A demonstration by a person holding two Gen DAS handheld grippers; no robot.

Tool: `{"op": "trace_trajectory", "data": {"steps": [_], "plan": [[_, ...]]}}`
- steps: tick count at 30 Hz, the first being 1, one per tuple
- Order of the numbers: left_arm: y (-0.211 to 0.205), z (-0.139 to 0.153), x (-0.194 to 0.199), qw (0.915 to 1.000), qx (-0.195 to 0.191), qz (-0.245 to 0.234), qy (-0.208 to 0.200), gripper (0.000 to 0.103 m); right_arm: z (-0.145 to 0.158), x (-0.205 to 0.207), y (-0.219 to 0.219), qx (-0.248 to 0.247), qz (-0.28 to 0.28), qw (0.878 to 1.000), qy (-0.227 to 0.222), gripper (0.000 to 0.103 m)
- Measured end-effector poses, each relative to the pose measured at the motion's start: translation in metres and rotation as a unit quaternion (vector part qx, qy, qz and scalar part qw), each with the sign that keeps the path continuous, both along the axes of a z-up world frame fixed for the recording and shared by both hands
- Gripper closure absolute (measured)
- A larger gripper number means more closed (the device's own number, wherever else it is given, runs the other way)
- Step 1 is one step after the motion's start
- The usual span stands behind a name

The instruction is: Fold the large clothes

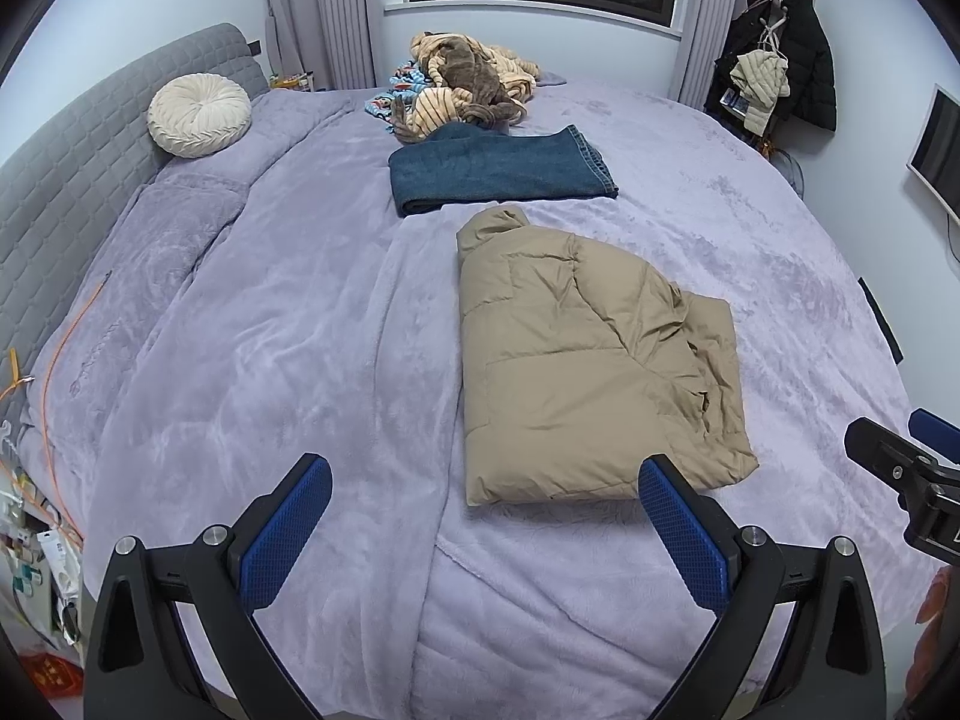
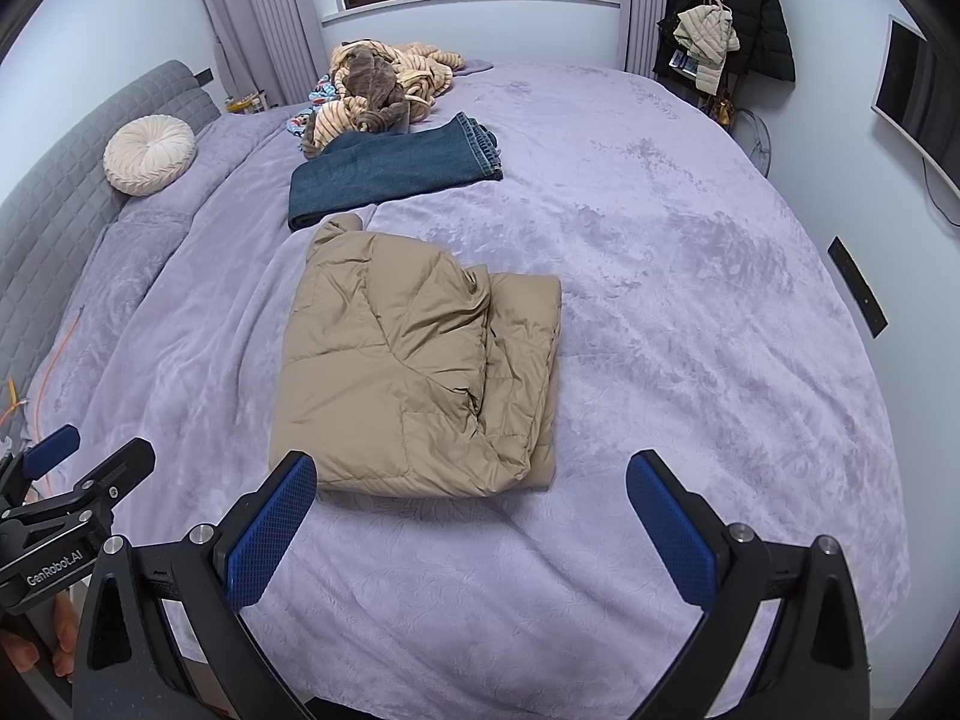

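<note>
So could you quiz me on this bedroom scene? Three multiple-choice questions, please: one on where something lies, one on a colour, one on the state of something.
1. Where do the folded jeans lie relative to the tan puffer jacket?
A. Beyond it, towards the window
B. On top of it
C. On the floor

2. What colour is the blanket covering the bed?
A. Green
B. Lavender
C. Red

3. What state is the left gripper in?
A. Shut on the jacket
B. Shut on the jeans
C. Open, holding nothing

Answers:
1. A, since the jeans sit farther up the bed, between the jacket and the heap of striped clothes.
2. B, as the plush cover is pale purple throughout.
3. C, because its blue fingers stand wide apart with only blanket between them.
</note>
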State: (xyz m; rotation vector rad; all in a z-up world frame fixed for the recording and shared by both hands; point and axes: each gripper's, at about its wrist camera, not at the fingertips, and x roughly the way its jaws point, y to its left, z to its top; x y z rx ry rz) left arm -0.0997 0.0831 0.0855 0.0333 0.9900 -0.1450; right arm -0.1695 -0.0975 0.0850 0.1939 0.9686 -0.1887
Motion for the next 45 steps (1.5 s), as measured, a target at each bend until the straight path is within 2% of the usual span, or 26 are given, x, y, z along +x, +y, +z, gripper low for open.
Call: {"op": "trace_trajectory", "data": {"steps": [45], "plan": [[0.001, 0.011, 0.003, 0.9999, 0.005, 0.006, -0.007, 0.0, 0.001, -0.001, 0.002, -0.001, 0.004, 1.0, -0.001, 0.0]]}}
